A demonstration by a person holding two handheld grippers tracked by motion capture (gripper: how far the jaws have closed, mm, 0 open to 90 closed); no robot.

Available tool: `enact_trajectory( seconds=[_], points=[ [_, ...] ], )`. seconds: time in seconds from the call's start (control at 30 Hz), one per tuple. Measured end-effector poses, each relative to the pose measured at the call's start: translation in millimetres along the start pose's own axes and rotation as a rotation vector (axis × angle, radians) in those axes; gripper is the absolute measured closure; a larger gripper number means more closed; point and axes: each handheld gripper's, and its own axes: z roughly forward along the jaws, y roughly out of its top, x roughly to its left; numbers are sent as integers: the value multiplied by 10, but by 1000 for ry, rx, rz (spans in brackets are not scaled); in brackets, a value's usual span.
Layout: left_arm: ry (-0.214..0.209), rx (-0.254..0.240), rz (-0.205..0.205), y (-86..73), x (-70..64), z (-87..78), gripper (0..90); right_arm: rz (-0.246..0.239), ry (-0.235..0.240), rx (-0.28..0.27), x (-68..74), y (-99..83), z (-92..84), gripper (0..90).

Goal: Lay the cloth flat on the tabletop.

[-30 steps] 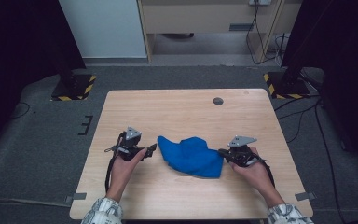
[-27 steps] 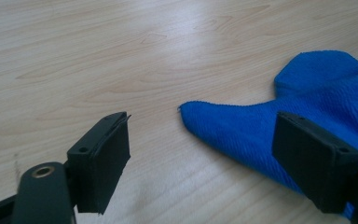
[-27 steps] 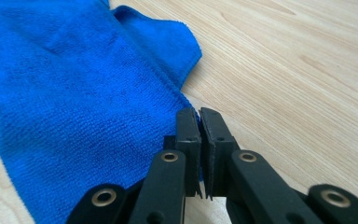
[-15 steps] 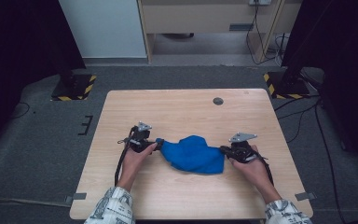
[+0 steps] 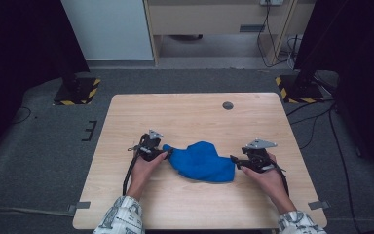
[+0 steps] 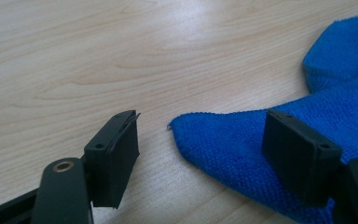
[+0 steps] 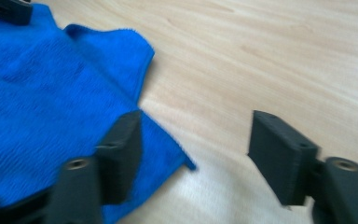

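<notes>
We see the blue cloth (image 5: 202,161) lying rumpled on the desk (image 5: 190,112), nearer its front edge than its back. Our left gripper (image 5: 163,152) has its fingers (image 6: 114,151) spread and just closing, one cloth corner between them, unpinched. Our right gripper (image 5: 234,161) has just opened; its fingers (image 7: 121,149) stand apart at the opposite corner, gripping nothing.

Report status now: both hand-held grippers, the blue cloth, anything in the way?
Left hand-held gripper open, closing over cloth corner. Right hand-held gripper just opened at cloth's edge, holding nothing. Nothing in the way.
</notes>
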Motion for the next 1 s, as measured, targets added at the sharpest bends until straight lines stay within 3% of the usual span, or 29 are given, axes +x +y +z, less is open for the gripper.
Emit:
enact_trajectory(
  seconds=[0.13,0.2,0.27,0.53,0.67,0.77,0.83,1.0],
  points=[
    [18,-23,3,-70,-25,3,275,13,24,7,16,-75,-75,297],
    [22,-46,13,-110,-31,-8,291,16,27,27,23,-111,-76,359],
    [23,-57,5,-137,-67,-38,396,23,33,71,23,-165,-14,432],
    [8,-68,8,-190,-173,-89,587,37,40,57,89,-108,93,497],
    [-10,-69,21,-198,-209,-97,708,3,25,88,158,-115,162,543],
    [-37,-67,27,-199,-212,-99,788,-21,11,90,209,-105,183,613],
    [-58,-70,4,-201,-193,-97,806,-51,14,96,241,-91,199,685],
    [-77,-70,-15,-198,-172,-95,836,-61,65,97,249,-81,215,873]
  ],
)
